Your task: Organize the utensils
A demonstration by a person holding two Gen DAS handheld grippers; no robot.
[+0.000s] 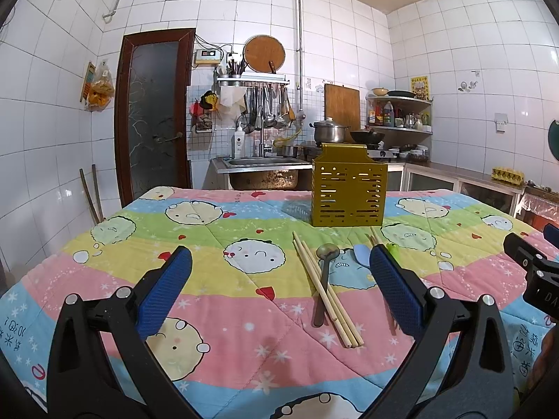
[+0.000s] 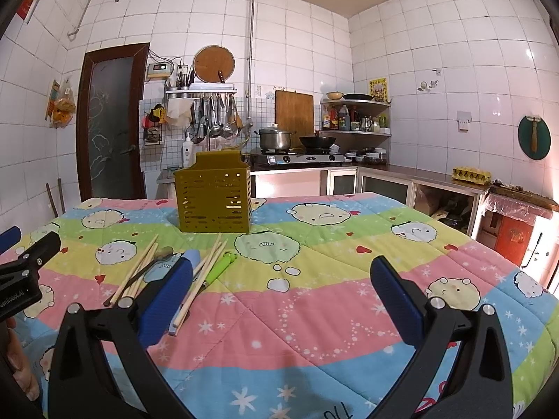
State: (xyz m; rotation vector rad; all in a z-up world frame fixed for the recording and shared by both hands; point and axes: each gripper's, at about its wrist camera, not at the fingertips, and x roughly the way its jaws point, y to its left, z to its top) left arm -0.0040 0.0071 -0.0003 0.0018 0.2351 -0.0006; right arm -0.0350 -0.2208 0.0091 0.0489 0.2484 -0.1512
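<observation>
1. The table is covered by a quilted pastel cloth [image 1: 244, 307] printed with cartoon faces. It carries every item of the task.
2. The mustard-yellow perforated metal utensil holder [image 1: 347, 193] stands upright toward the far side of the cloth. No utensil is visible above its rim, so the sorting is judged not yet begun.
3. The left gripper [image 1: 279, 279] hovers above the near part of the cloth. Its blue-padded fingers are spread wide and grasp nothing.
4. The right gripper [image 2: 281, 288] hovers to the right of the utensils, likewise spread wide and empty.
5. The bundle of pale wooden chopsticks [image 1: 326, 286] lies flat in front of the holder, resting across the spoon handle.
6. A second group of pale wooden chopsticks [image 2: 206, 272] lies just to the right of the first, partly hidden behind a finger.
7. The dark metal spoon [image 1: 325, 269] lies bowl toward the holder, beneath the first bundle.
8. The green-handled utensil [image 2: 220, 267] and the light-blue plastic utensil [image 1: 361, 255] lie beside the second group; their working ends cannot be identified.
9. Next move, as judged: lower one gripper over a chopstick bundle, close on it, lift, and place it upright in the holder. Loose sticks may roll or separate.
</observation>
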